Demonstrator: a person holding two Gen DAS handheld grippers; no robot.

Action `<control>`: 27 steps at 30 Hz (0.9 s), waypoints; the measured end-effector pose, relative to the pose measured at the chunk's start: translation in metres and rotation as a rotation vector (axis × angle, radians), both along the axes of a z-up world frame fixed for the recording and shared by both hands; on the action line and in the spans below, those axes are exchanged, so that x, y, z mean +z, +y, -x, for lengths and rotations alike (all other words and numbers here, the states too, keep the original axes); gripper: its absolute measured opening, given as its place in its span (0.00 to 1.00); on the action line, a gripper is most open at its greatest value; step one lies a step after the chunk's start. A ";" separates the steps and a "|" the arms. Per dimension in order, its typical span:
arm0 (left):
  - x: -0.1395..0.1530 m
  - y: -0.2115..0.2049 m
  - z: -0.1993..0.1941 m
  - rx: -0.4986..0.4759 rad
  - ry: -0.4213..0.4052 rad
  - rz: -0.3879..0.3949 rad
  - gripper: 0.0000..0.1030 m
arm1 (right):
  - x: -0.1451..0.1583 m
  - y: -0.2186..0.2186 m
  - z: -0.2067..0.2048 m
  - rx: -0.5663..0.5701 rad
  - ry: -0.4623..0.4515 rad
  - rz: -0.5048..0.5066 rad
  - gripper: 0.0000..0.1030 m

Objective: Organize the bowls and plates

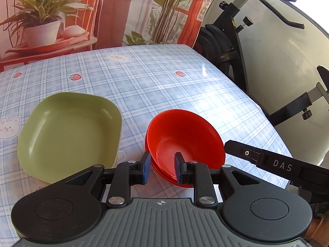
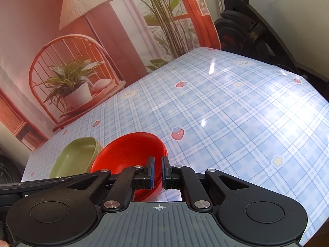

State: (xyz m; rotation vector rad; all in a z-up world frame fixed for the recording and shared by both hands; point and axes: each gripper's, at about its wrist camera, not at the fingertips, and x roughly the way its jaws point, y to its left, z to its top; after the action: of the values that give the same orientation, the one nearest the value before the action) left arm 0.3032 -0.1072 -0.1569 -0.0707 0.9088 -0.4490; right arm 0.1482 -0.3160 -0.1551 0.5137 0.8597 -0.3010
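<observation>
A red bowl [image 1: 185,135] sits nested in another red bowl on the checked tablecloth; it also shows in the right wrist view [image 2: 131,152]. A green square plate [image 1: 70,131] lies to its left, on top of a second plate whose pale rim shows; the right wrist view shows it too [image 2: 76,158]. My left gripper [image 1: 162,166] is open, its fingers astride the red bowl's near rim. My right gripper [image 2: 158,170] has its jaws close together around the bowl's right rim. The right gripper's body [image 1: 277,164] shows in the left wrist view.
The table [image 2: 236,113] has a blue plaid cloth with bears and strawberries. A printed backdrop [image 1: 82,14] of plants and a chair stands behind it. An exercise bike [image 1: 236,47] stands off the right edge.
</observation>
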 end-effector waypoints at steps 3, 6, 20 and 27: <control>0.002 0.001 0.001 0.005 -0.015 0.007 0.38 | 0.000 0.000 0.000 0.000 0.001 0.004 0.07; 0.001 0.003 -0.001 0.016 -0.013 0.015 0.38 | -0.001 -0.001 0.000 -0.005 0.000 0.008 0.08; -0.028 0.003 -0.013 0.043 0.050 0.065 0.33 | -0.025 -0.003 -0.008 -0.003 0.026 -0.026 0.14; -0.028 0.004 -0.017 0.044 0.053 0.077 0.17 | -0.028 -0.003 -0.011 0.006 0.029 -0.036 0.12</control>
State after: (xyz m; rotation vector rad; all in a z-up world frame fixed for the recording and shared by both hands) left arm 0.3199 -0.1030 -0.1848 -0.1727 0.9400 -0.4431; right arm 0.1589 -0.3187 -0.1826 0.5408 0.8963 -0.2885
